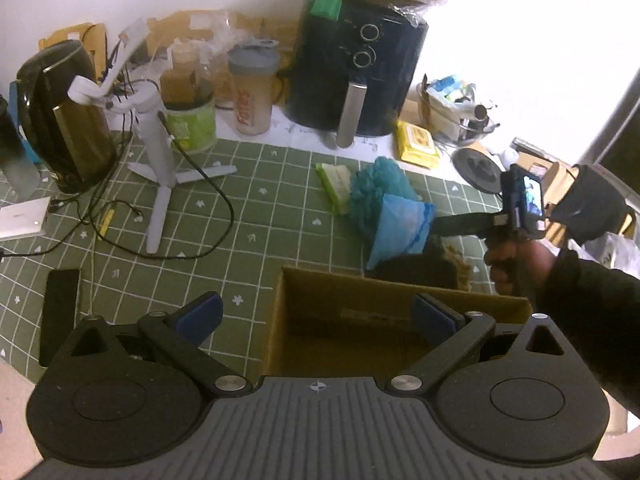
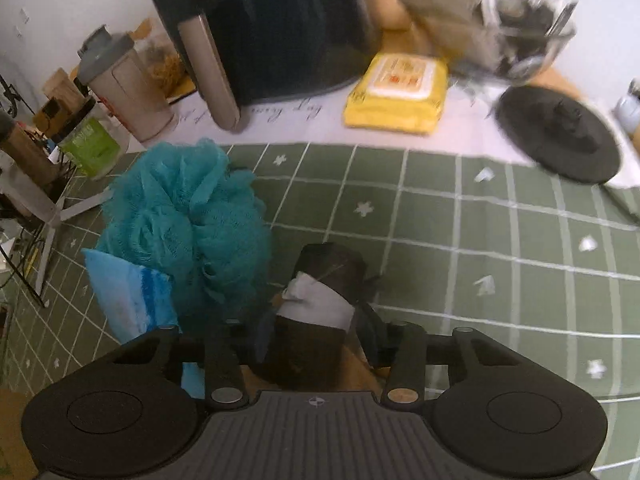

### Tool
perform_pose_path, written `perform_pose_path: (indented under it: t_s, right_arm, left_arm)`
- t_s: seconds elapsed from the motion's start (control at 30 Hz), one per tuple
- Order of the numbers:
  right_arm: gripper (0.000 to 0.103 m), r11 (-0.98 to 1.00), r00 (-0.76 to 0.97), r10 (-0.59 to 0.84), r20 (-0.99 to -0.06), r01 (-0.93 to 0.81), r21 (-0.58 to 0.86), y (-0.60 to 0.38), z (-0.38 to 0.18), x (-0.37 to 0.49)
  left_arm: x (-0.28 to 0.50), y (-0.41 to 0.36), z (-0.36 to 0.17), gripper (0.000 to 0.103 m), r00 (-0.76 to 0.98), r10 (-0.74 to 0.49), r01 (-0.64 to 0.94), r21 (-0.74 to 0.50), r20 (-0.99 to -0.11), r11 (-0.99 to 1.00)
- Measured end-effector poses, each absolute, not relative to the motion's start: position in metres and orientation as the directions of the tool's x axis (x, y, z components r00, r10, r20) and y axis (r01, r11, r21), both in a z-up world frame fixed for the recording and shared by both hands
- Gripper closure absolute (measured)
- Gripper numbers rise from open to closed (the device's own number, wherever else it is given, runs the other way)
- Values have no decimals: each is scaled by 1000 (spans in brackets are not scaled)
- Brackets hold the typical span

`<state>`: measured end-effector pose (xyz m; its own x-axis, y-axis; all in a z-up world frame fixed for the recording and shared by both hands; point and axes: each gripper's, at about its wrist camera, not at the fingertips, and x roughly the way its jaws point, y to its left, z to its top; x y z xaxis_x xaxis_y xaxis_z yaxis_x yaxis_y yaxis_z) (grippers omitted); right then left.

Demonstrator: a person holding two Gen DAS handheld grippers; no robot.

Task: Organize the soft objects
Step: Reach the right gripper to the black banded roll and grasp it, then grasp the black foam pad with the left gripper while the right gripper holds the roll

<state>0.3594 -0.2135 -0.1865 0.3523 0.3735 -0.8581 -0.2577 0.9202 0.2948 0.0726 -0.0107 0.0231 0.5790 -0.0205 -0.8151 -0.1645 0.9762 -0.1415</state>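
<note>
Item: dark rolled soft bundle with a pale band [image 2: 326,292], lower centre of the right wrist view, lying on the green grid mat [image 2: 460,240] with the right gripper [image 2: 316,334] set around it; the fingers sit close on both flanks, but whether the pads actually press it cannot be told. Adjacent stock: teal mesh bath pouf [image 2: 188,216], left of centre and touching a blue plastic-wrapped pack [image 2: 124,292] at lower left. Left gripper [image 1: 316,312], bottom of the left wrist view, fingers spread wide and empty, poised over the open cardboard box [image 1: 360,312]. Risks, as judged: a grip low on the bundle's near end may let it sag or unroll on lifting; the left finger could snag the pouf's mesh just beside it and drag it along; the box, light and unheld, may shift when something is dropped in. Markings: shaker bottle [image 1: 254,92], upper centre, red lettering, partly legible, perhaps "Fa…"; yellow wipes pack [image 2: 398,94], upper centre, label unreadable; green-labelled jar [image 1: 192,124], text unreadable.
</note>
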Motion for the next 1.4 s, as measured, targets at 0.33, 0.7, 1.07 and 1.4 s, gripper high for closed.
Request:
perform_pose_path:
  t_s: [0.33, 0.7, 1.07, 1.4]
  right_arm:
    - [59, 923, 363, 358, -860, -276, 267, -209, -180, 361]
    - [60, 929, 468, 368, -804, -213, 301, -247, -129, 327]
    - [60, 935, 509, 353, -785, -161, 316, -275, -98, 272]
    - [60, 938, 550, 332, -766, -110, 328, -294, -77, 226]
  left_arm:
    - [90, -21, 32, 0, 598, -50, -104, -139, -800, 985]
    - [119, -39, 37, 0, 578, -188, 109, -153, -794, 982]
    - [153, -57, 28, 13, 476, -281, 338, -122, -833, 933]
    - [184, -83, 8, 17, 400, -338, 514, -97, -852, 852]
